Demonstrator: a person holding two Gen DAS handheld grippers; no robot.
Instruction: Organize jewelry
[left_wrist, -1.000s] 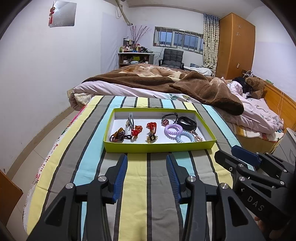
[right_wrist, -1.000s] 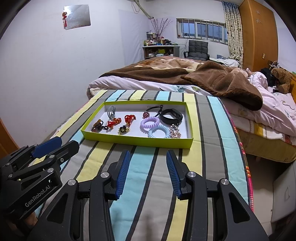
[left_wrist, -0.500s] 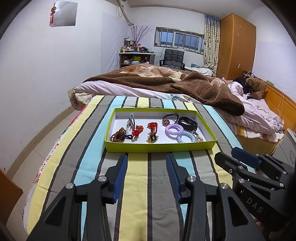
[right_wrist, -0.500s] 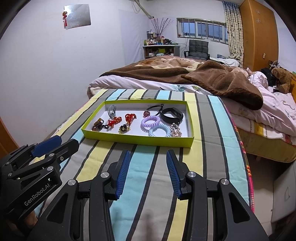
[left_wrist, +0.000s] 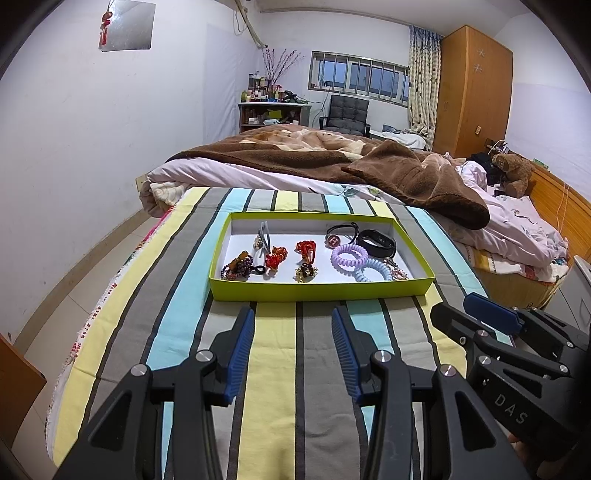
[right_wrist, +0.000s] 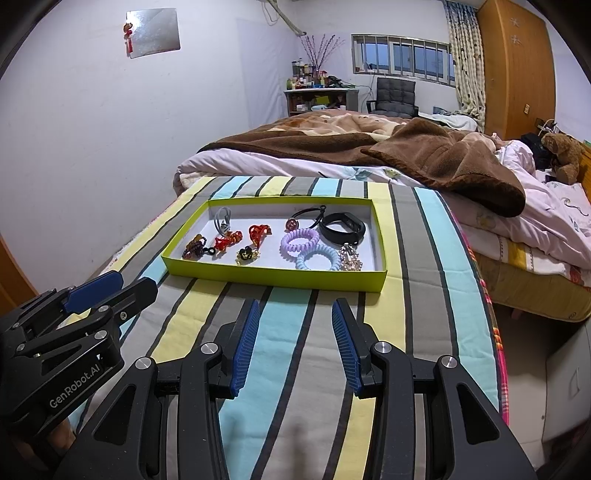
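A lime-green tray (left_wrist: 317, 290) (right_wrist: 273, 277) with a white floor lies on the striped bedspread. In it lie a purple coil hair tie (left_wrist: 349, 253) (right_wrist: 299, 240), a blue coil tie (left_wrist: 373, 269) (right_wrist: 318, 260), a black band (left_wrist: 377, 242) (right_wrist: 341, 227), red knot charms (left_wrist: 306, 248) (right_wrist: 258, 232) and several other small pieces. My left gripper (left_wrist: 293, 321) is open and empty, just short of the tray's near wall. My right gripper (right_wrist: 293, 314) is open and empty, also just short of the tray.
The striped bedspread (left_wrist: 277, 354) drops off at its left edge to the floor (left_wrist: 74, 291). A brown blanket (left_wrist: 369, 166) and pink bedding (left_wrist: 517, 229) lie behind and to the right of the tray. A wardrobe (left_wrist: 472, 92) and desk (left_wrist: 273, 114) stand far back.
Both grippers have moved forward a little toward the tray, which now looks slightly larger. Both stay open and empty.
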